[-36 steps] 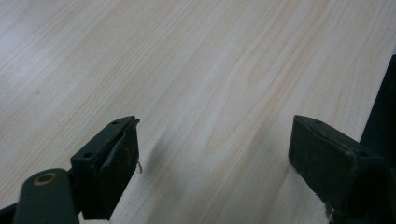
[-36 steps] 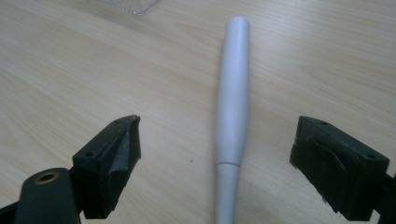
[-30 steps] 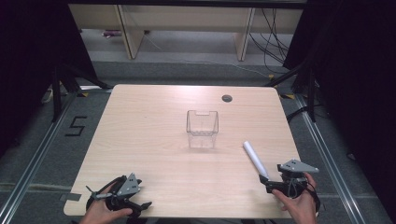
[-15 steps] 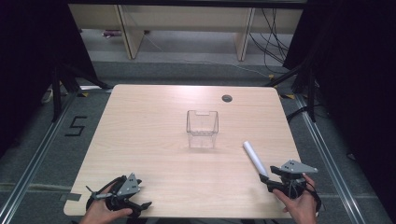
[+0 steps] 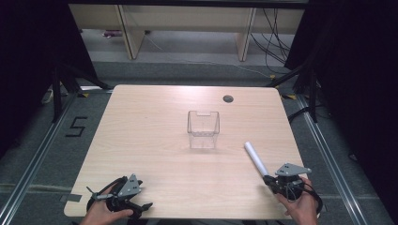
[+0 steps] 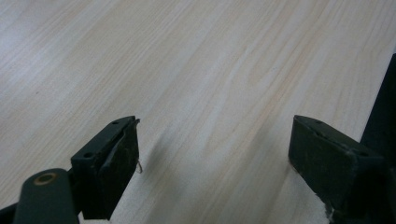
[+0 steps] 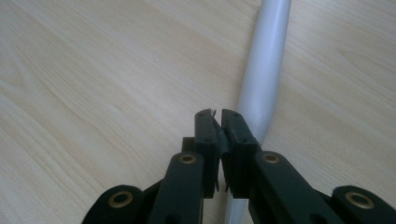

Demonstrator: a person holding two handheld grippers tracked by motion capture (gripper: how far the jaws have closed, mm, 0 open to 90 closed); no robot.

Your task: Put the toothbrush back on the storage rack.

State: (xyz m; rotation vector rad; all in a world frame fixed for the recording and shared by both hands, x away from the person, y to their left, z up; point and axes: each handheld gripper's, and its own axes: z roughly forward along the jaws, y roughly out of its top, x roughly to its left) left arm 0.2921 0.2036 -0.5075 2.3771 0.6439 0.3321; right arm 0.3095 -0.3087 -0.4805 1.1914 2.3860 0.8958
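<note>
A white tube lies slanted on the table's right side, near end toward me. My right gripper sits at that near end. In the right gripper view its jaws have just been closing and now stand shut with nothing between them. The tube runs along the right jaw's outer side and passes underneath the gripper. My left gripper rests at the front left of the table. Its jaws stand wide open over bare wood. A clear plastic box stands upright at the table's middle.
The light wooden table has a round dark cable hole near its far edge. Dark floor and metal rails surround it, with shelf legs and cables behind. A floor mark "5" lies to the left.
The right gripper's jaws have drawn together beside the tube's near end. The tube, the box and both hands stay where they were.
</note>
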